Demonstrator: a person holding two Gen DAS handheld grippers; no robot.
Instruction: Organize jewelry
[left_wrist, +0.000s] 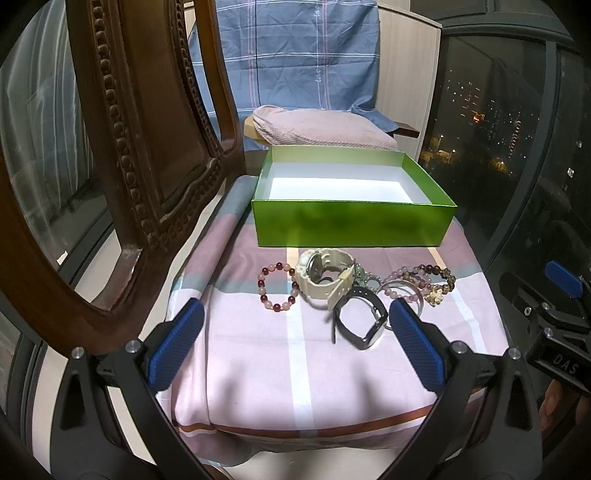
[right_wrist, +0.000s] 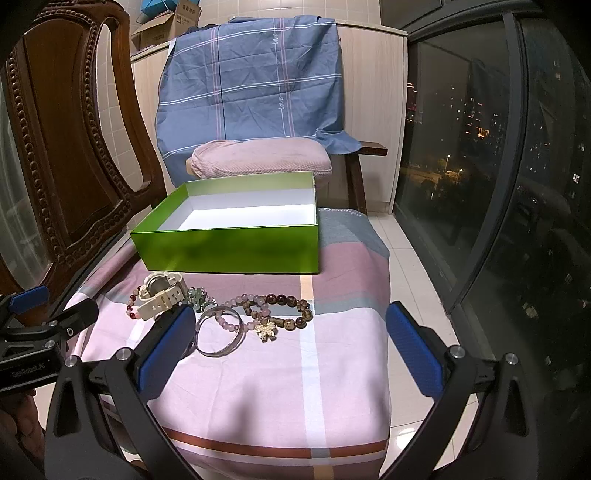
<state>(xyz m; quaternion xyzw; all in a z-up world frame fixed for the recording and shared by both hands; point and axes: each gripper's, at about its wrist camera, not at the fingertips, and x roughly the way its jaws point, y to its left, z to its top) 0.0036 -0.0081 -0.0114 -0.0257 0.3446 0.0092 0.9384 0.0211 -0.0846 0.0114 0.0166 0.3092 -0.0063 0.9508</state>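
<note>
- Green cardboard box (left_wrist: 351, 221), lidless, with a white inside that holds nothing, stands at the far end of the covered seat.
- Just in front of it the jewelry lies in a loose cluster on the cloth: a cream plastic watch (left_wrist: 325, 277) resting on its side, a ring of pink and dark red beads (left_wrist: 277, 288) to its left, a black-strapped watch (left_wrist: 360, 321) nearer the camera.
- Right of these lie a plain silvery bangle (right_wrist: 219, 332), a pale pink bead bracelet (right_wrist: 229, 321), and a brown mottled bead bracelet (right_wrist: 291, 310) with a small flower charm (right_wrist: 266, 329).
- Left tongs (left_wrist: 295, 343) are spread wide and carry nothing, hovering near the black watch.
- Right tongs (right_wrist: 290, 347) are likewise released and wide.
- Pink striped cloth (right_wrist: 332, 369) covers the surface; a carved wooden chair back (left_wrist: 147, 147) rises at left, a blue plaid sheet (right_wrist: 251, 85) hangs behind, and dark windows show city lights.
</note>
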